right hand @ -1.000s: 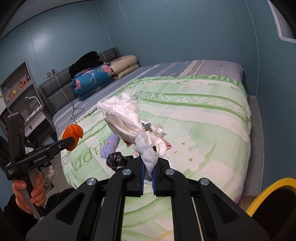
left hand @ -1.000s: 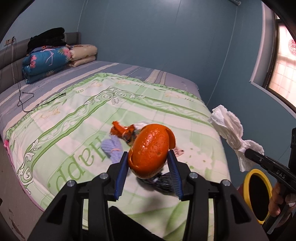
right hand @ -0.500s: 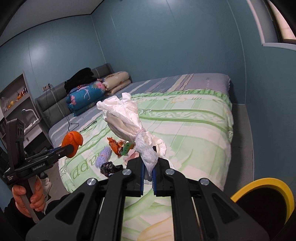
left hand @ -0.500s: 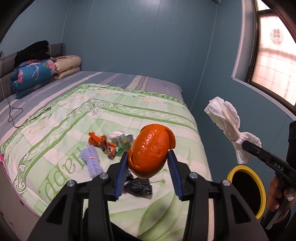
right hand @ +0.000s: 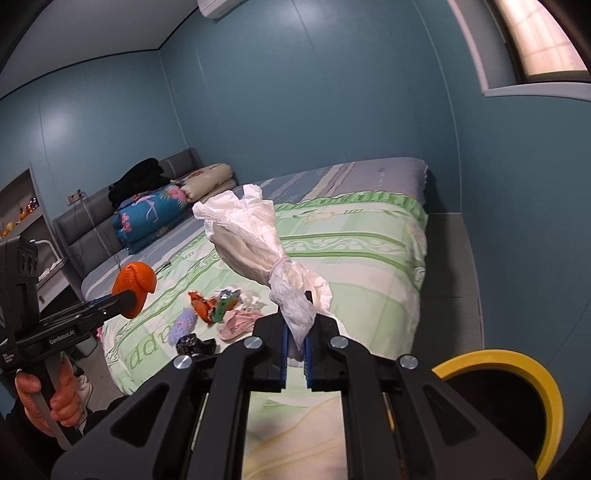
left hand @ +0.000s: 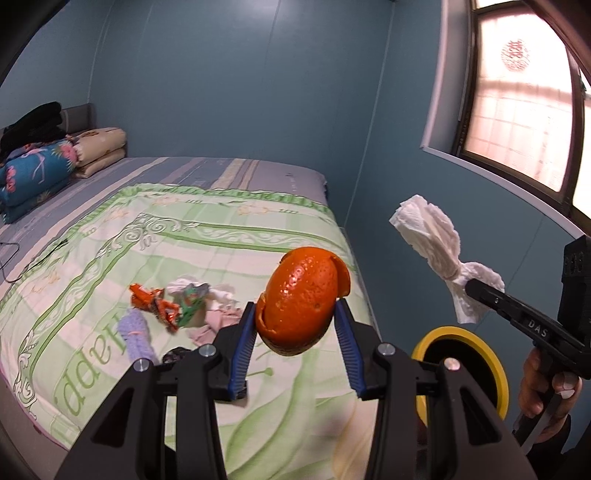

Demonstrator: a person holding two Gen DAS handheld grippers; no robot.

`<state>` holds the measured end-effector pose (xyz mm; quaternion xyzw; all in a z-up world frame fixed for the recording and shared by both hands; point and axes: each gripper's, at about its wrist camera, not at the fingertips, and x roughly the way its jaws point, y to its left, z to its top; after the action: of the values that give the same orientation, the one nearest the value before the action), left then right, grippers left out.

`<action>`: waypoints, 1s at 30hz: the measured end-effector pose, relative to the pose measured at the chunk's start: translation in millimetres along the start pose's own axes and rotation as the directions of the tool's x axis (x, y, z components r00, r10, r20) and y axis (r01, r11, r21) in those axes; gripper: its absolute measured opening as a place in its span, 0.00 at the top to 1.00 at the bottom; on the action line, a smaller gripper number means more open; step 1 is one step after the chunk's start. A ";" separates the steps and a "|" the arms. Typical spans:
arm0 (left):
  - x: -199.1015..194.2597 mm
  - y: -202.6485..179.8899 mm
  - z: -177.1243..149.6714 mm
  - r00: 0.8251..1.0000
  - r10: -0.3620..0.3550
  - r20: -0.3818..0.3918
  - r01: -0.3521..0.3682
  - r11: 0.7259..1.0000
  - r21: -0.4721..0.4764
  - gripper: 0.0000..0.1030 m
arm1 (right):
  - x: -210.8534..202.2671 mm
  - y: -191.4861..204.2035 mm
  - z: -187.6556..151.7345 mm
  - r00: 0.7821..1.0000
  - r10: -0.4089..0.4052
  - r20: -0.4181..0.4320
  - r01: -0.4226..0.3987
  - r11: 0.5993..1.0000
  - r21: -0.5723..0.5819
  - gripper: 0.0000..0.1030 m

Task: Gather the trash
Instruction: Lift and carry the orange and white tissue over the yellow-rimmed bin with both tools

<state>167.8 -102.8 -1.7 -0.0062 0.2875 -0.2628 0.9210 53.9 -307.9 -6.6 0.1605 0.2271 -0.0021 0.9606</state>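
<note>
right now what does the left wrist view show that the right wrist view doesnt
Only the left wrist view shows the window panes. Only the right wrist view shows the wall shelf and an air conditioner edge. Both show the orange peel in the left gripper, the tied tissue in the right gripper, the yellow-rimmed bin and the bed.

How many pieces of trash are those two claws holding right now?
2. The left gripper holds an orange peel; the right gripper pinches a tied white tissue bundle. More litter lies on the bed, unheld, by the yellow-rimmed bin.
</note>
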 end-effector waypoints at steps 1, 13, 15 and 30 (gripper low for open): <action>0.0 -5.3 0.6 1.000 -0.005 0.001 0.005 1.000 0.007 0.61 | -3.2 -3.1 -0.1 1.000 -0.008 0.004 0.008 1.000 0.004 0.94; 5.4 -60.9 5.4 0.997 -0.080 -0.009 0.081 0.992 0.093 0.61 | -33.7 -41.7 -6.1 0.994 -0.098 0.044 0.096 0.994 0.043 0.94; 6.9 -69.3 4.8 0.996 -0.093 -0.015 0.094 0.990 0.105 0.61 | -39.1 -49.4 -8.2 0.993 -0.112 0.049 0.109 0.993 0.053 0.94; 33.3 -132.8 -5.7 0.981 -0.174 -0.089 0.189 0.961 0.200 0.61 | -62.8 -98.3 -26.3 0.964 -0.259 0.053 0.251 0.960 0.123 0.94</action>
<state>124.1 -232.8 -2.4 0.0727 0.2889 -0.3747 0.8780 -21.4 -397.4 -31.6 0.1849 0.2121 -0.1448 0.9486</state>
